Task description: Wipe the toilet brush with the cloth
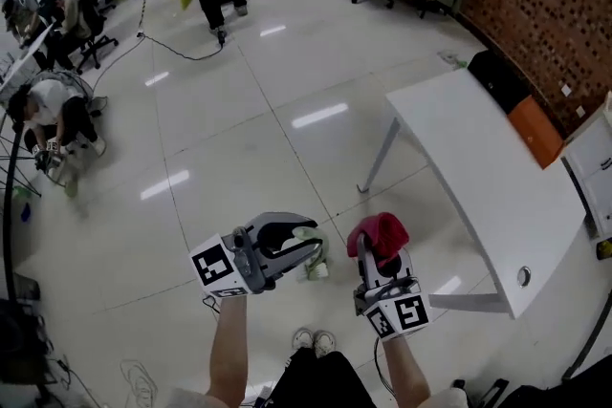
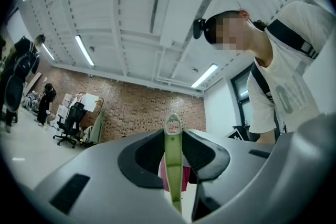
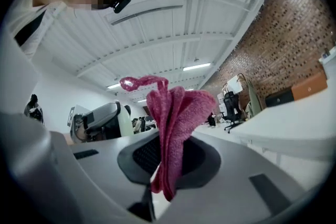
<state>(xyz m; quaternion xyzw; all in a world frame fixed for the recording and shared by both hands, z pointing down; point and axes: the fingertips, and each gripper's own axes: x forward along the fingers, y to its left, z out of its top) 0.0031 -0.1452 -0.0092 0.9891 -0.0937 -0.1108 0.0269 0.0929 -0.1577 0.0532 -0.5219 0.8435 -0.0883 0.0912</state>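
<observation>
We're looking down at the white table [image 1: 478, 158], and both grippers are up in front of us, off its left side, near the leg at its nearer end. The left gripper [image 1: 316, 240] is clamped on the toilet brush [image 1: 316, 265]. In the left gripper view the pale green handle [image 2: 173, 165] stands upright, pinched between the two dark pads, with its looped tip poking up past them. From the head view the brush sits at the jaw tips, on the side turned toward the table.

The right gripper [image 1: 381, 255] is closer to the table than the left one, and it's clenched on the cloth [image 1: 380, 232]. That's a red cloth, bunched up, billowing out above the jaws. The right gripper view shows its folds [image 3: 176, 113] squeezed between the pads, one loop curling off the top.

Brush and cloth are near each other but apart, with glossy floor [image 1: 239, 139] showing between them. Beyond the table runs the brick wall [image 1: 545, 5]. Well away on the table's far left, a person crouches [image 1: 53, 110] on the floor.
</observation>
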